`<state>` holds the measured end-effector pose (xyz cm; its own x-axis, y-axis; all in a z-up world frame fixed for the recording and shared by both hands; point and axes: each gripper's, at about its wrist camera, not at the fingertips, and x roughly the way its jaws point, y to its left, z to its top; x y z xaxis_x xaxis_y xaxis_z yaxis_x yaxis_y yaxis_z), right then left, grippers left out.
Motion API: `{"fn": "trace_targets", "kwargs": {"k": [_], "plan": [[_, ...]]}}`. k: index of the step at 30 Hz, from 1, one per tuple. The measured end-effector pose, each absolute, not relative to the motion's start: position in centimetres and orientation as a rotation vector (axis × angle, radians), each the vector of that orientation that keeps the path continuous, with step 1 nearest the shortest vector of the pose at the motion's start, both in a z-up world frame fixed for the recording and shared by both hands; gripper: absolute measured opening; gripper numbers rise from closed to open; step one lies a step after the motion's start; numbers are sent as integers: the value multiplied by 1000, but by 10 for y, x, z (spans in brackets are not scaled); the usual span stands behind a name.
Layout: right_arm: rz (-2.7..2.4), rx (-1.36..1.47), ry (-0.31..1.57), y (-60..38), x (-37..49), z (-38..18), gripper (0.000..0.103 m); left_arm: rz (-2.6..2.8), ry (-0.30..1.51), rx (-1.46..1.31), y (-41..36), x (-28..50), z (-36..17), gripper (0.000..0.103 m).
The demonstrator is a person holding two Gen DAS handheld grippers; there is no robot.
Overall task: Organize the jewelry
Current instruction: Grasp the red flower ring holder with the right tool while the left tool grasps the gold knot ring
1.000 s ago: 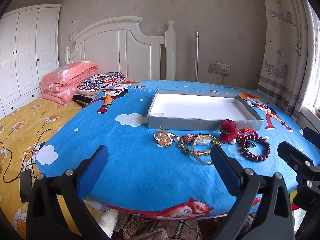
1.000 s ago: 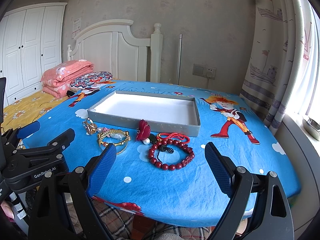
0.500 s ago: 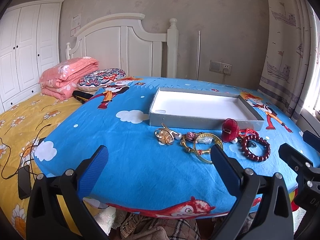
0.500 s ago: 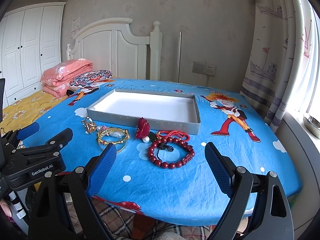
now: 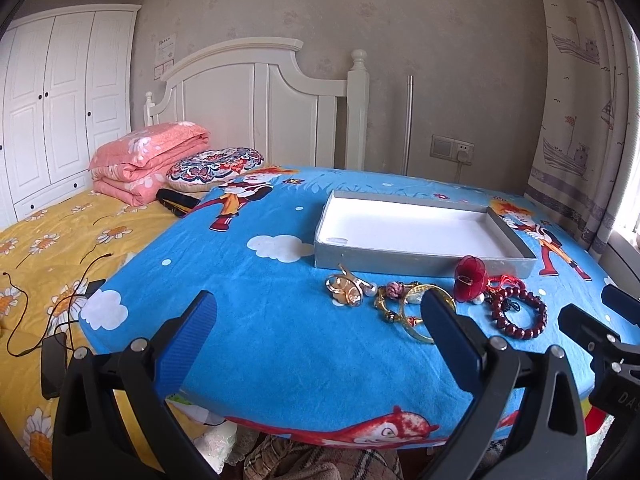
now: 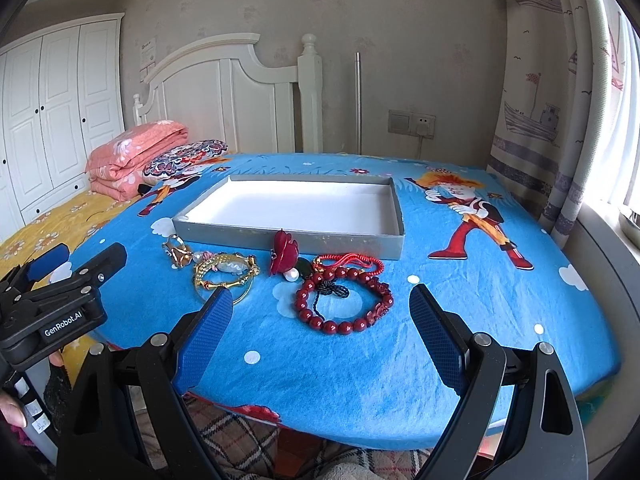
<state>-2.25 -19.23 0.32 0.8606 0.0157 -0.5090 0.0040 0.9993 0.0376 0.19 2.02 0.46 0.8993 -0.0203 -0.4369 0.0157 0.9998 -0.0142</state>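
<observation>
1. Both tools hover at the near edge of the desk with nothing between their pads: the left tool [image 5: 318,320] is spread wide, and the right tool [image 6: 320,318] is spread just as wide.
2. Nothing has been sorted yet, as far as the pictures show. The grey tray [image 6: 394,216] sits toward the far middle of the desk [image 6: 500,320], and its white floor is bare.
3. All the jewelry lies in a loose row on the blue cloth just near of the tray's front wall — none of it inside.
4. From left to right in the right wrist view: a small gold ring piece [image 6: 176,250], then the gold bangles [image 6: 224,274] with pale and pink beads on them, then a red flower brooch [image 6: 285,254] with a pearl beside it, then a thin red cord [image 6: 352,261].
5. The red bead bracelet [image 6: 346,300] lies nearest the right tool, with a dark tassel across its middle; its far beads touch or overlap the cord.
6. Judging by position, the bead bracelet is the likely first pick for the right tool, and the gold pieces suit the left one.
7. What is left is the whole job — every piece must go into the tray.
8. The overlapping cord, tassel and beads may drag along together when lifted.
</observation>
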Motion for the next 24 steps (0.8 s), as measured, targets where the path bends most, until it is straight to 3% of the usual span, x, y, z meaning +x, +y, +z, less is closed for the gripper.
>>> {"fn": "trace_targets", "kwargs": {"k": [13, 24], "plan": [[-3, 25, 568, -181, 37, -10, 84, -20, 526, 68, 25, 45, -17, 98], [-18, 48, 642, -156, 92, -15, 66, -51, 571, 57, 31, 75, -30, 98]]}}
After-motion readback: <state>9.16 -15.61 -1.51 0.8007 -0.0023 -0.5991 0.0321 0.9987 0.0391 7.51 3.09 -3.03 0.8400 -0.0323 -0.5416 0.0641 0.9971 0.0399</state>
